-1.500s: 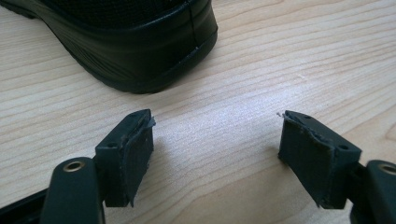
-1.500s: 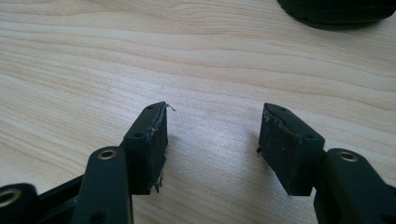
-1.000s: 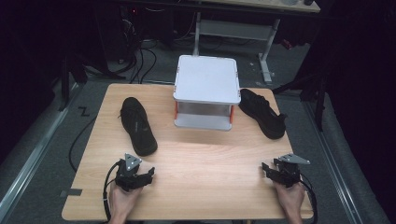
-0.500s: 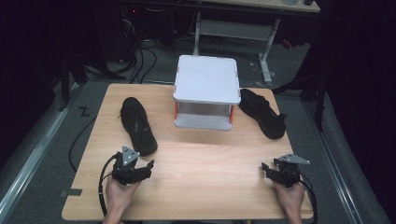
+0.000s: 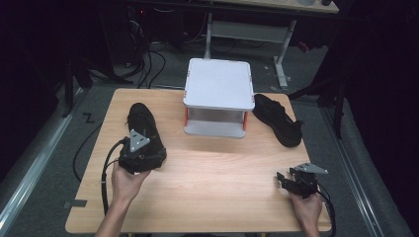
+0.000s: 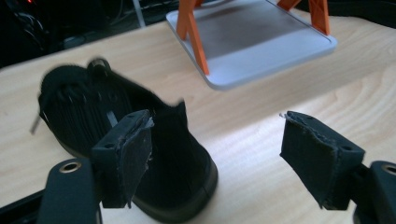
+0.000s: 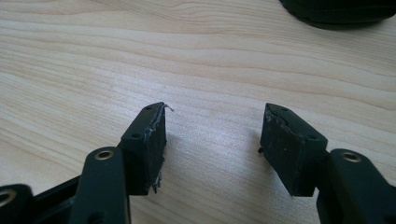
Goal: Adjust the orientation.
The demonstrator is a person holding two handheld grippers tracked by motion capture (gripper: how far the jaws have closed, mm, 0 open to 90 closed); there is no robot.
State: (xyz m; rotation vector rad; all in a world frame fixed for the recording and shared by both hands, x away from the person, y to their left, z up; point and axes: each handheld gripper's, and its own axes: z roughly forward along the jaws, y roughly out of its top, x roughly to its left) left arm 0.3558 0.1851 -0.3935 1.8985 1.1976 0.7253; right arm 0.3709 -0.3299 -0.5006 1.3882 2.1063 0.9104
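A: Where was the left black shoe found?

B: Just ahead of the left gripper, whose jaws were spread wide and empty, one at the heel. It was judged light and soft; the stiffer heel collar was favoured.

A: And the right gripper?

B: Parted, empty, over bare table.

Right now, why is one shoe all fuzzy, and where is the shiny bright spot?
In the left gripper view the black shoe is soft and smeared at its laces, and a bright glare patch lies on the wooden table. In the high view the surroundings are dark. The right gripper view is sharp on the table's grain.
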